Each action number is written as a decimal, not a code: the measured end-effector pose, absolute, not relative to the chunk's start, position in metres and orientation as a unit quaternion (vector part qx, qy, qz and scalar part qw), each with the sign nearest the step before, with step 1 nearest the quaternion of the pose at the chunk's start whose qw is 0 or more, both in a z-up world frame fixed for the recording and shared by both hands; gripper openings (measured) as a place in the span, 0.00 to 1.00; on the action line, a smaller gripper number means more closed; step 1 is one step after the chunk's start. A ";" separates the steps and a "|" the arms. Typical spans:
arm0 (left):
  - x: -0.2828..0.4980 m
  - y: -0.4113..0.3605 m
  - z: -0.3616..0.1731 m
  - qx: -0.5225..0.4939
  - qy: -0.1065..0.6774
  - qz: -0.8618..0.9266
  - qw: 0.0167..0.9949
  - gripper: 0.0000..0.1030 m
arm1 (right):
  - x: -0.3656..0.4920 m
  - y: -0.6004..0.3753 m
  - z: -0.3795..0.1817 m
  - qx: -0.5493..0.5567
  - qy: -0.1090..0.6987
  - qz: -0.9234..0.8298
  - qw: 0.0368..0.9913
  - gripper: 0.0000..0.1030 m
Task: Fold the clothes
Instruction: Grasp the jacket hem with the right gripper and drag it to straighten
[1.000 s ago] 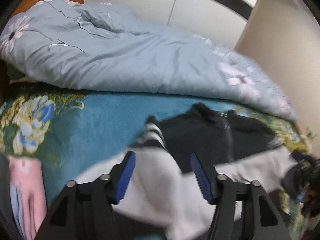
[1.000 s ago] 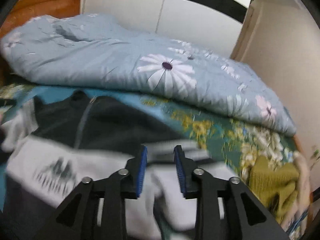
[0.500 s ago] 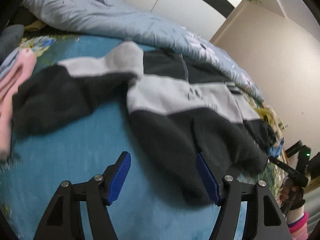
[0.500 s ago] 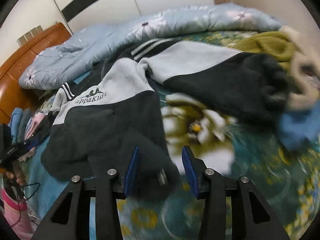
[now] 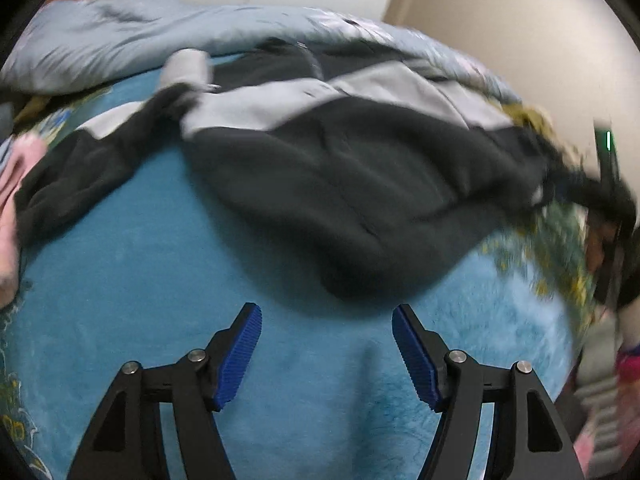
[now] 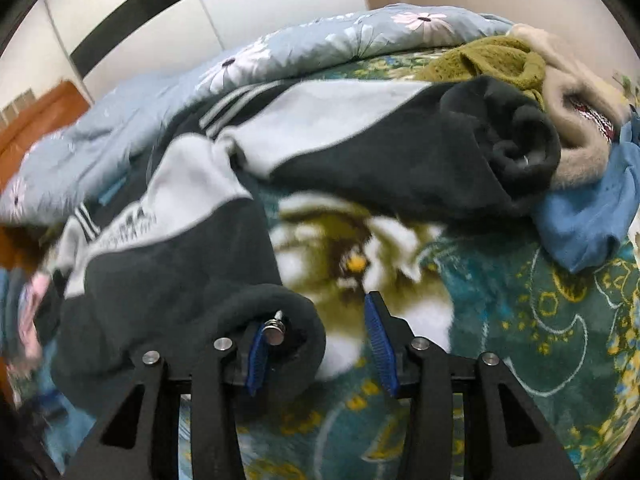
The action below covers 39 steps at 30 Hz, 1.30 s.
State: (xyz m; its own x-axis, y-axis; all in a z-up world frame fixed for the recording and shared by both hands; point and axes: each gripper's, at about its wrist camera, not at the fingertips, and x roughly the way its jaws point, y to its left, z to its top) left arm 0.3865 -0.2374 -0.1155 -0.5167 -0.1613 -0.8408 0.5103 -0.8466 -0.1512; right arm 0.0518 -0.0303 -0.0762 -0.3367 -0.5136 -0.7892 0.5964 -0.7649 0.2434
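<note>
The jacket (image 5: 360,184) lies spread on the bed (image 5: 140,280), unfolded; every fold remains. The left gripper (image 5: 326,354) stands wide and empty, and the right gripper (image 6: 316,344) is parted with the hem loose between its jaws.

The jacket (image 5: 360,184) lies spread on the bed blanket (image 5: 132,280). Behind the jacket, along the far side of the bed, lies the quilt (image 5: 120,36). In the left wrist view a folded garment (image 5: 10,208) lies left of the jacket's sleeve. In the right wrist view a heap of clothes (image 6: 560,92) lies right of the jacket, touching its other sleeve.
</note>
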 end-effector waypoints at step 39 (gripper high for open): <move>0.451 -0.294 -0.006 0.306 0.218 -0.854 0.359 0.11 | 0.134 -0.025 0.023 0.320 0.085 -0.838 0.433 0.16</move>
